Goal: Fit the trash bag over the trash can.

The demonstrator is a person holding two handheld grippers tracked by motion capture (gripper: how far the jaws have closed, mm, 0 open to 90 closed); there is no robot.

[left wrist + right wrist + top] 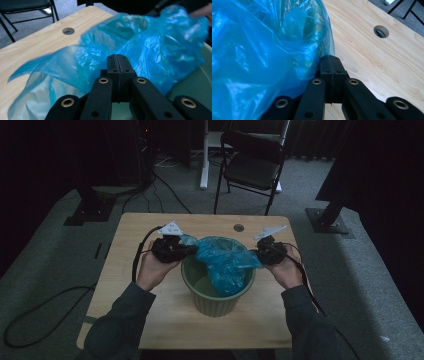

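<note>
Bag: blue plastic bag (226,261) hangs between my two sets of fingers, draped over the mouth of the green bucket (218,296) and sagging into it.
Left gripper (186,251): my fingers (113,65) are pressed flat together; the bag film bunches right at their tips, so I read them as pinching its edge, though the film in the seam is too thin to see.
Right gripper (260,254): fingers (326,65) closed tight, with the bag's edge meeting their tips on the left side; same pinch, as far as I can tell.
Bucket: sits below and between both sets of fingers, its rim just under them.
Table (150,227): pale wood, with a round hole (238,227) beyond the fingers.
Chair (252,162): dark folding one, well beyond the table.
</note>
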